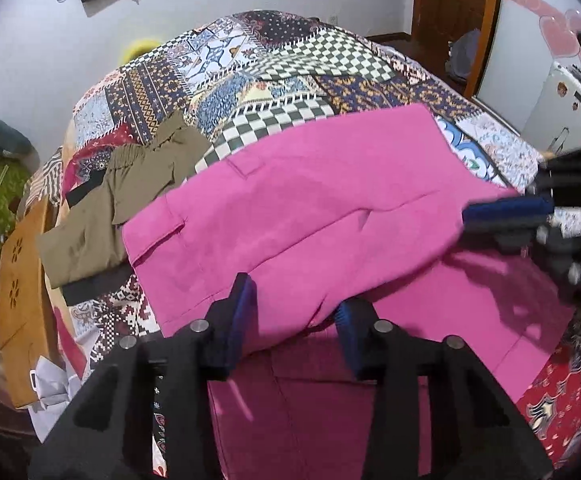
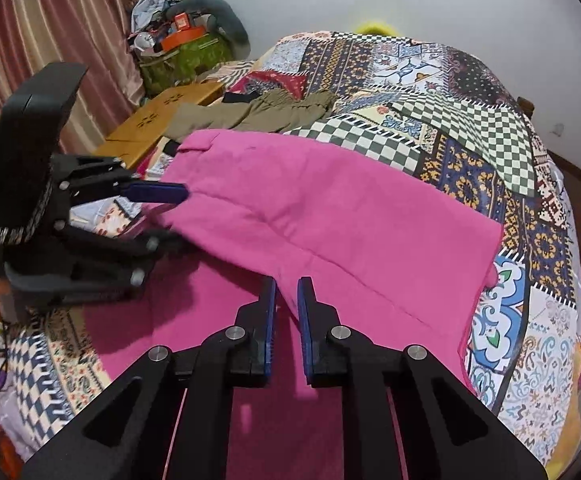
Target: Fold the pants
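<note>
A: Left wrist view, entry one. The pink pants (image 1: 310,208) lie on the patchwork bedspread (image 1: 274,68), upper layer lifted over a lower layer that spreads toward 6 o'clock. The left gripper (image 1: 296,316) has its blue pads (image 1: 242,300) apart, with a raised fold of pink cloth between them. Whether the pads actually pinch that fold I cannot tell; the gap looks wide.

B: Right wrist view agrees on place. The pants (image 2: 330,216) run with the long axis from about 10 o'clock to 4 o'clock, one end near the olive shorts (image 2: 258,114), the other at the bed's right side. The right gripper (image 2: 287,308) shows a narrow gap between its fingers, with the edge of the top layer entering it. It looks closed on that edge, though contact is partly hidden.

A: The other gripper appears at 3 o'clock in my view (image 1: 506,210), touching the same folded edge.

B: And yours at 9 o'clock in mine (image 2: 170,194), at the near corner of the upper layer.

A: Judgement: both tools sit along one edge, at 12 o'clock from each. The fold would carry that edge away from us, across the long axis.

B: Risk: if the left side is loose, the layer skews.
</note>
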Tool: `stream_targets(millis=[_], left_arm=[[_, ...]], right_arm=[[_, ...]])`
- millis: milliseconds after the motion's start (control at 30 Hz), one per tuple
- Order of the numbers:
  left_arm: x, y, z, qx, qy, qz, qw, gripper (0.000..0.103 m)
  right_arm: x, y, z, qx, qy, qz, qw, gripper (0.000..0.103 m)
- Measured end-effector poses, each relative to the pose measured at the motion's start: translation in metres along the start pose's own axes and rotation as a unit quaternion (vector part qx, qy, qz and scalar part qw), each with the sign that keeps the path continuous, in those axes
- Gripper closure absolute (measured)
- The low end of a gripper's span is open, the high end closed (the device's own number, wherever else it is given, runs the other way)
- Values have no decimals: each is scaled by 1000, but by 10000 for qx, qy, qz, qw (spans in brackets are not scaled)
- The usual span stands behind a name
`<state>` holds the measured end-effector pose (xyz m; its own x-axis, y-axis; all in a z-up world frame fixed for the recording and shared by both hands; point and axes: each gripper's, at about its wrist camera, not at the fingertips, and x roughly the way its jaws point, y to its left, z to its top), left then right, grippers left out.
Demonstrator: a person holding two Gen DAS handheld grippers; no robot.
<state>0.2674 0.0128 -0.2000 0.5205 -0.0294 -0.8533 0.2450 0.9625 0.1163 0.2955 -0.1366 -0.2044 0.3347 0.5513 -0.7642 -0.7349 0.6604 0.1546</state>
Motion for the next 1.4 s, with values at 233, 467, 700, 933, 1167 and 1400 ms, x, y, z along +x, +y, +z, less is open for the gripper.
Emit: stream_targets(millis=[233, 467, 700, 933, 1167, 1400], left_arm=[[-13, 4, 12, -217, -143, -209, 9994, 64], [-18, 0, 12, -134, -225, -130, 9996, 80], [-31, 0, 7, -155, -278, -103, 9994, 92], [-69, -13, -6, 88, -542, -25, 9985, 93], [-92, -28, -30, 162, -586, -113, 9981, 93], [-93, -36, -54, 134, -459, -228, 9986, 93]], right_arm=[[5, 14, -6, -434, 113, -242, 9987, 56], [18, 0, -1, -237, 45, -680, 9974, 74], [-13, 1, 5, -84, -363, -521, 9979, 95], [-48, 18, -2, -246, -713, -544, 9957, 95], [-70, 31, -17, -293, -794, -554, 9949, 95], [-73, 43, -43, -219, -657, -477, 9965, 95]])
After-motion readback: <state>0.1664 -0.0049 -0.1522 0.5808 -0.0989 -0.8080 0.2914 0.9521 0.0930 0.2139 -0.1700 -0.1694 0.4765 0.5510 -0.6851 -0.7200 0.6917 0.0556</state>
